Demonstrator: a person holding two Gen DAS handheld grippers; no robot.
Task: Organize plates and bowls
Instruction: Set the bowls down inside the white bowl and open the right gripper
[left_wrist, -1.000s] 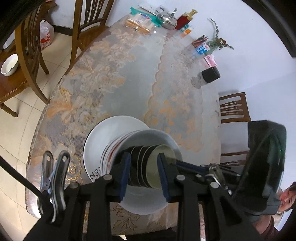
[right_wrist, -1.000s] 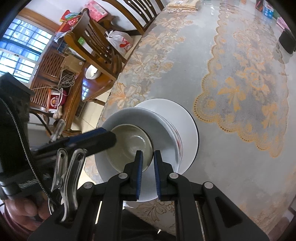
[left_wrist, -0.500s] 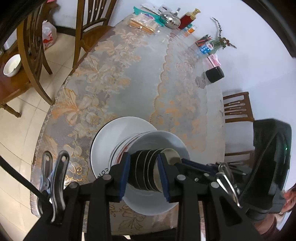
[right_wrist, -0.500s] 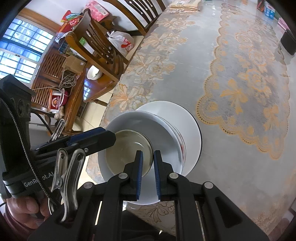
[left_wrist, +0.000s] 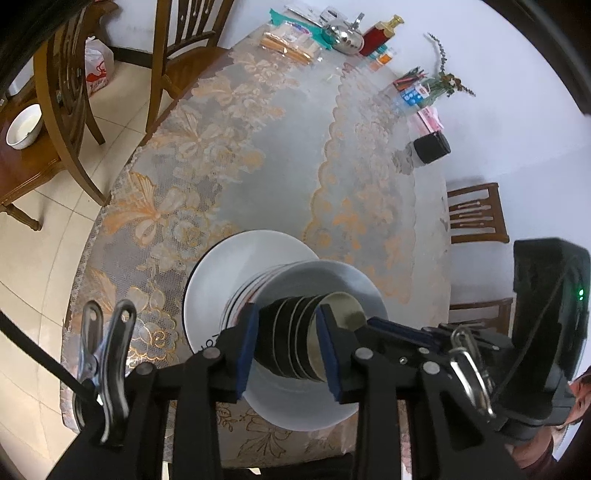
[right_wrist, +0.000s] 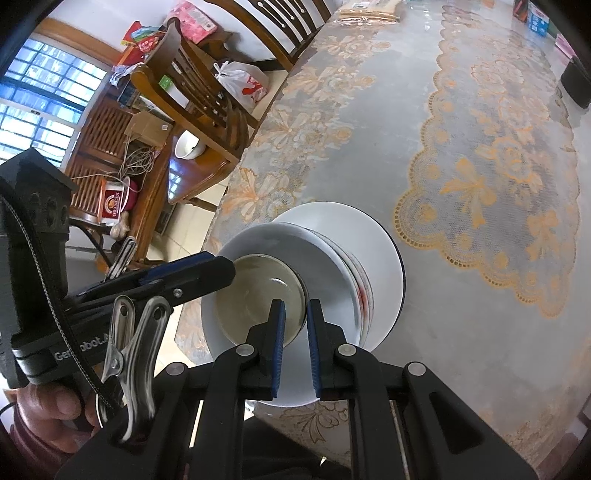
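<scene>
I see a long dining table (left_wrist: 280, 147) covered by a lace cloth with orange flowers under a clear sheet, and wooden chairs (left_wrist: 70, 110) standing along its sides. At the far end of the table sit a metal teapot (left_wrist: 345, 35), a red bottle (left_wrist: 380, 33), and a small black box (left_wrist: 430, 147).

Near the table edge closest to me is a wide white plate (left_wrist: 229, 266), lying flat. On it rests a short pile of smaller plates with red marks on their rims (right_wrist: 364, 291), and on top of that pile sits a large white bowl (right_wrist: 332, 266).

Inside the white bowl is a nested stack of small dark bowls (left_wrist: 291, 339); the innermost one has a pale greenish inside (right_wrist: 251, 295).

My left gripper (left_wrist: 288, 345) points steeply down with its blue pads on either side of the dark stack, clasping it across its outer walls. From the other camera, its arm (right_wrist: 155, 280) reaches in from the left over the bowl's rim.

My right gripper (right_wrist: 295, 347) also points steeply down. Its fingers (right_wrist: 277, 343) are nearly together, pinching the near rim of the small bowl stack, one pad inside and one outside.

A person's hand (right_wrist: 48, 410) grips the left tool's handle at lower left.
</scene>
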